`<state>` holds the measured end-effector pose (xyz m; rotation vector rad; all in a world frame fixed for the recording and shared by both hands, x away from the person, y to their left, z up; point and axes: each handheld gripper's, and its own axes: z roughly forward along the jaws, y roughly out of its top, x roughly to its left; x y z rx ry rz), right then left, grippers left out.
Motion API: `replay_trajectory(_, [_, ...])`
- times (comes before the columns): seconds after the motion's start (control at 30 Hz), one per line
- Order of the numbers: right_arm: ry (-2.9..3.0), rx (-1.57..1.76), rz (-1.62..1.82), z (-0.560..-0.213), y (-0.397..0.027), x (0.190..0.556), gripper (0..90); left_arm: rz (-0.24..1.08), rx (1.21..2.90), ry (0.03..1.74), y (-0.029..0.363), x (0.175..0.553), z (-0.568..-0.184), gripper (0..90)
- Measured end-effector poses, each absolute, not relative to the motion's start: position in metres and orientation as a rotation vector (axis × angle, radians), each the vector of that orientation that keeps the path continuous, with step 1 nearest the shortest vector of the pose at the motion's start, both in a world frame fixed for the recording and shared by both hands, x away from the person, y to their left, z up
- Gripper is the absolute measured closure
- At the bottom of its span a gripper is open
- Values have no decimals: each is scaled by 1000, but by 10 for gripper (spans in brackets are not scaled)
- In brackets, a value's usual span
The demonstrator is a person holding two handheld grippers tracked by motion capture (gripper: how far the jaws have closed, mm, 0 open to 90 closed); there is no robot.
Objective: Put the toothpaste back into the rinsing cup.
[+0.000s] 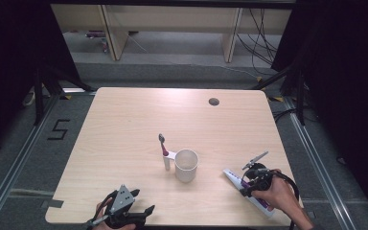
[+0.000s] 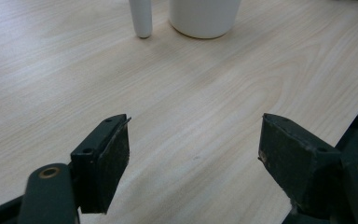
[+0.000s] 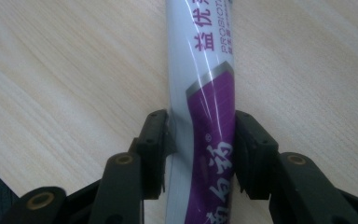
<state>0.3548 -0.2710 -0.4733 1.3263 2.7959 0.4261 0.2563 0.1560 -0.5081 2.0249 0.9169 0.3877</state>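
Observation:
A white and purple toothpaste tube (image 3: 205, 70) lies flat on the wooden table near its front right corner (image 1: 231, 175). My right gripper (image 3: 201, 149) straddles it from above, both pads against its sides, shut on it (image 1: 247, 184). A white cup (image 1: 186, 165) stands mid-table, with a toothbrush (image 1: 163, 146) upright just to its left, head up. My left gripper (image 1: 143, 201) rests at the table's front edge, open with nothing between its fingers (image 2: 196, 149). The left gripper view has the cup's base (image 2: 204, 16) and the toothbrush's white foot (image 2: 141, 16) ahead.
A small round cable hole (image 1: 213, 101) sits in the table's far right part. The tube lies close to the table's right front edge. Beyond the table are a grey floor with a "5" mark (image 1: 59, 129), wooden furniture legs and loose cables.

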Motion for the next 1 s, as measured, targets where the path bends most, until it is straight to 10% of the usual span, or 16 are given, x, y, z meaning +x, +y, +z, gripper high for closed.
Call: replay_trajectory(1.0, [2980, 1053, 151, -473, -249, 367, 759, 391, 2021, 916, 156, 257, -508, 246])
